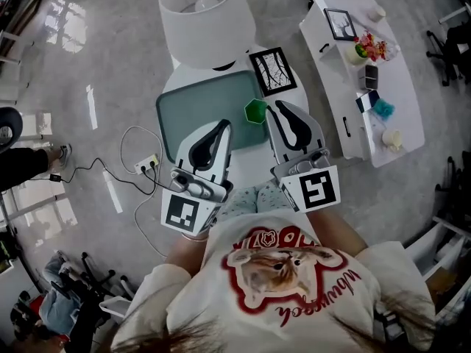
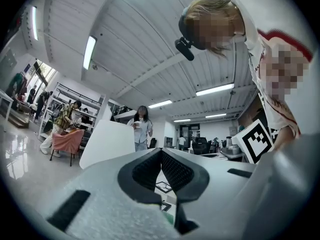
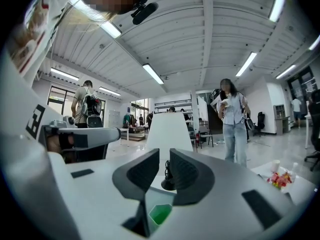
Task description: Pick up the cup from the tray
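A small green hexagonal cup (image 1: pixel 255 110) stands at the right edge of a grey-green tray (image 1: pixel 191 109) on a small white table. My right gripper (image 1: pixel 277 107) hovers just right of the cup with its jaws shut and nothing between them. In the right gripper view the cup (image 3: pixel 160 214) shows low, under the right gripper (image 3: pixel 164 156). My left gripper (image 1: pixel 223 126) hangs over the tray's near right part, a little nearer to me than the cup. Its jaws are closed together and empty, as the left gripper (image 2: pixel 161 151) view shows.
A big white lampshade (image 1: pixel 206 17) stands over the table's far end, beside a framed picture (image 1: pixel 274 70). A long white side table (image 1: pixel 360 72) with small items lies to the right. A power strip (image 1: pixel 147 164) and cables lie on the floor at the left. People stand in the room.
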Motion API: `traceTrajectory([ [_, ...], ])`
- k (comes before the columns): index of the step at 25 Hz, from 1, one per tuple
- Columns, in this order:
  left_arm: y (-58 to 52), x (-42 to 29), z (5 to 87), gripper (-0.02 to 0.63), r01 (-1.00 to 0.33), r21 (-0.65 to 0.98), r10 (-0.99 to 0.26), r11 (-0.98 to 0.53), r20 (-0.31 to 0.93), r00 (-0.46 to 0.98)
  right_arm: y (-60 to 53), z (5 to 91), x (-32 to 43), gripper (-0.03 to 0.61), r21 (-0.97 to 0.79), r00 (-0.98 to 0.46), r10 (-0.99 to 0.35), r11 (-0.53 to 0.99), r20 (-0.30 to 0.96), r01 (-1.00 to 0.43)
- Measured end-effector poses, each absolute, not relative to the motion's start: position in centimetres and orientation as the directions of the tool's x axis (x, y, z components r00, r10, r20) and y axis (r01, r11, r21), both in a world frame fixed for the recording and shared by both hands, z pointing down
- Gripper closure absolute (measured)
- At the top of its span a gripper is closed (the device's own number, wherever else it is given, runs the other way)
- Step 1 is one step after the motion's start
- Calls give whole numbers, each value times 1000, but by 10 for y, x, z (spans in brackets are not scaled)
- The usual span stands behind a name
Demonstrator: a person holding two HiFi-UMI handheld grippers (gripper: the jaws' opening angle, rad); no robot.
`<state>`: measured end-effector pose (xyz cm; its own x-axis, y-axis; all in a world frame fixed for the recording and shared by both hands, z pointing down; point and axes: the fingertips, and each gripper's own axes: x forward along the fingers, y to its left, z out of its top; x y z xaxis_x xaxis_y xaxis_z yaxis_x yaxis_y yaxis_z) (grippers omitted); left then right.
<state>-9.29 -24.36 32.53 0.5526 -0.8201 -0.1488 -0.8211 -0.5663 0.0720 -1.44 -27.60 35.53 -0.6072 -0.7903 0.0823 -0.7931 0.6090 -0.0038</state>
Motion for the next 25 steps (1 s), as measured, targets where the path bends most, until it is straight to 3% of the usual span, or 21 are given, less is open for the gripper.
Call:
traceTrajectory([
  [6,-248,-93,343,600,-828,81,-831,-554,-102,546,-273,389,-18,503,-7,-656,-745,660,122,-751],
  [12,-246,-93,366,600,-832,108,-839,-544,-65,540,-265,430,-23,337,-18,-678,-717,685,158,-729],
  [25,-228,-100,412,600,-842,153,-851,-518,8,525,-280,536,-30,247,-7,-674,-667,709,316,-705],
])
